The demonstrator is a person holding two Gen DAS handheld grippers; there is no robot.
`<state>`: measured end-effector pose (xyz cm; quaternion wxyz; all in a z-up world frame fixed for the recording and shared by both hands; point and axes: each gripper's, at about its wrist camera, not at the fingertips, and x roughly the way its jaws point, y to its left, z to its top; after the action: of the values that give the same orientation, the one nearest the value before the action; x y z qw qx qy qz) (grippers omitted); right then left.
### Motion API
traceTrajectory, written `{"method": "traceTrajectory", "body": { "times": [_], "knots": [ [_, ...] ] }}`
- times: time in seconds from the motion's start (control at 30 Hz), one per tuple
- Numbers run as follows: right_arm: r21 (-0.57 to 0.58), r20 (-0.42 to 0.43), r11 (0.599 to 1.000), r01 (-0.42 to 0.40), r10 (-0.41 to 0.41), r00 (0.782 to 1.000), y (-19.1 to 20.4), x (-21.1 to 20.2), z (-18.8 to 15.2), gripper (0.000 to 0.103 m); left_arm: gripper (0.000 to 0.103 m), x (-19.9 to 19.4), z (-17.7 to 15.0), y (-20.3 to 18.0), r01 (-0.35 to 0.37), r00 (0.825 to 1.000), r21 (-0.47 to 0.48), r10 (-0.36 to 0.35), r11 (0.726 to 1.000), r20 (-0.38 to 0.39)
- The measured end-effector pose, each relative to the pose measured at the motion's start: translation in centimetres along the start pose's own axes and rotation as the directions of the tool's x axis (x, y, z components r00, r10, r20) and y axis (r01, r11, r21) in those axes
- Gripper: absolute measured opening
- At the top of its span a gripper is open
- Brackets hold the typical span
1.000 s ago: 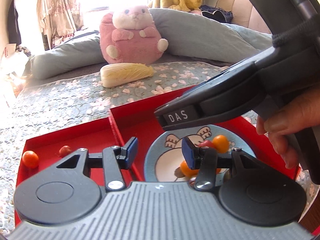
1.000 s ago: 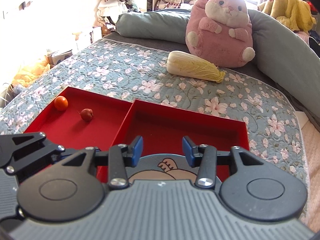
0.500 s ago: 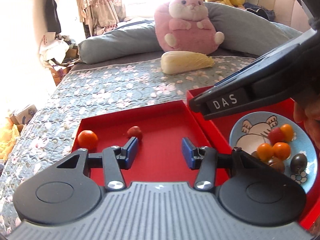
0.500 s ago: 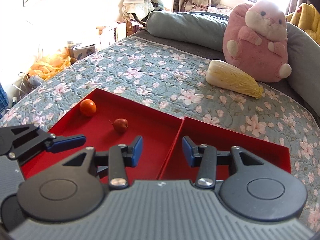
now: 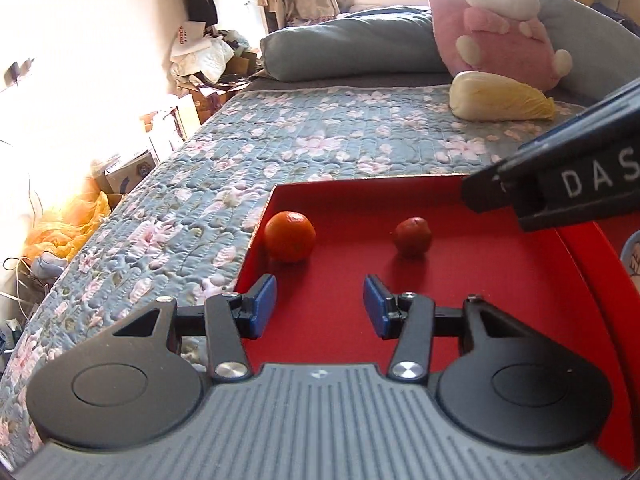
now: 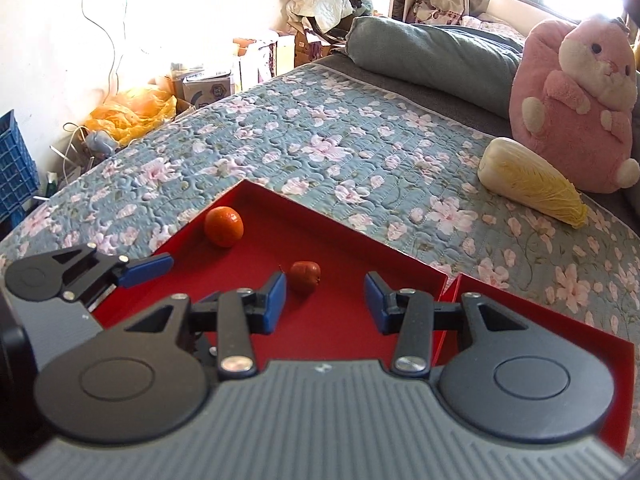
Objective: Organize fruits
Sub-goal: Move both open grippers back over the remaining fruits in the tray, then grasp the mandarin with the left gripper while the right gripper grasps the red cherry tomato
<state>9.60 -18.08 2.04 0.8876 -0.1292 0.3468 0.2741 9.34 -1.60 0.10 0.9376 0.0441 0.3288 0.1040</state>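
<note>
A red tray (image 5: pixel 500 300) lies on the bed with two fruits in it: an orange one (image 5: pixel 290 236) in its far left corner and a small dark red one (image 5: pixel 413 236) to the right. My left gripper (image 5: pixel 320 305) hovers open over the tray's near part, short of both fruits, nothing between its pads. My right gripper (image 6: pixel 325 300) is also open and empty over the same tray (image 6: pixel 352 320); the dark red fruit (image 6: pixel 305 276) sits just beyond its left pad, the orange one (image 6: pixel 224 226) farther left. Its black body (image 5: pixel 560 196) crosses the left wrist view.
A second red tray (image 6: pixel 560 320) adjoins on the right, with the rim of a blue plate (image 5: pixel 631 256) just showing. A Chinese cabbage (image 6: pixel 532 190), a pink plush rabbit (image 6: pixel 576 108) and a grey pillow (image 5: pixel 352 48) lie farther back on the floral quilt (image 6: pixel 320 148).
Both grippers have swung left, from over the right tray and its plate to over the left tray. The two loose fruits are now close ahead; the plate's fruits have left view. Jaws unchanged.
</note>
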Motion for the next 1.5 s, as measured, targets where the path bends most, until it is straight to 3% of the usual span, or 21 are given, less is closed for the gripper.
{"method": "traceTrajectory", "body": {
  "times": [0.2, 0.3, 0.43, 0.57, 0.7, 0.87, 1.17, 1.2, 1.3, 1.4, 1.5],
  "knots": [
    [-0.016, -0.013, 1.000, 0.012, -0.012, 1.000, -0.8, 1.8, 0.3, 0.046, 0.053, 0.9, 1.5, -0.5, -0.009, 0.999, 0.084, 0.007, 0.996, 0.035],
    [-0.030, -0.029, 0.999, 0.015, -0.016, 0.999, -1.2, 2.7, 0.3, 0.046, 0.053, 2.3, 1.3, -0.4, -0.055, 0.998, 0.120, 0.053, 0.991, 0.020],
    [-0.047, -0.033, 0.999, 0.003, -0.004, 0.999, -1.6, 3.4, 0.4, 0.046, 0.053, 4.1, 0.8, 0.2, -0.080, 0.996, 0.065, 0.083, 0.995, -0.043],
    [-0.053, -0.036, 0.999, -0.003, 0.001, 0.999, -2.2, 3.9, 0.6, 0.046, 0.053, 5.2, 1.2, 0.3, -0.110, 0.992, -0.055, 0.107, 0.992, -0.067],
    [-0.042, -0.027, 0.999, 0.001, -0.002, 1.000, -3.1, 3.9, 0.7, 0.046, 0.053, 6.1, 2.1, 0.4, -0.132, 0.990, -0.184, 0.120, 0.974, -0.071],
    [-0.020, -0.035, 1.000, 0.010, -0.011, 0.999, -4.2, 3.7, 0.1, 0.046, 0.054, 7.8, 2.9, 0.9, -0.133, 0.989, -0.275, 0.110, 0.952, -0.098],
    [-0.053, -0.055, 0.998, -0.018, 0.015, 0.998, -3.3, 4.3, -0.1, 0.046, 0.058, 9.0, 3.5, 0.3, -0.148, 0.988, -0.259, 0.131, 0.954, -0.080],
    [-0.059, -0.057, 0.998, -0.022, 0.018, 0.998, -3.1, 4.4, -0.1, 0.046, 0.062, 8.9, 3.5, 0.2, -0.152, 0.987, -0.255, 0.135, 0.955, -0.082],
    [-0.066, -0.063, 0.997, -0.029, 0.025, 0.998, -2.9, 4.7, -0.1, 0.046, 0.077, 8.7, 2.9, 0.0, -0.153, 0.985, -0.306, 0.120, 0.940, -0.126],
    [-0.067, -0.072, 0.997, -0.026, 0.021, 0.997, -2.9, 4.8, -0.2, 0.046, 0.077, 9.2, 2.4, -0.4, -0.172, 0.982, -0.302, 0.137, 0.938, -0.133],
    [-0.070, -0.070, 0.997, -0.030, 0.025, 0.997, -3.0, 4.6, -0.3, 0.046, 0.077, 9.6, 2.7, 0.5, -0.162, 0.985, -0.370, 0.126, 0.915, -0.121]
  ]
}}
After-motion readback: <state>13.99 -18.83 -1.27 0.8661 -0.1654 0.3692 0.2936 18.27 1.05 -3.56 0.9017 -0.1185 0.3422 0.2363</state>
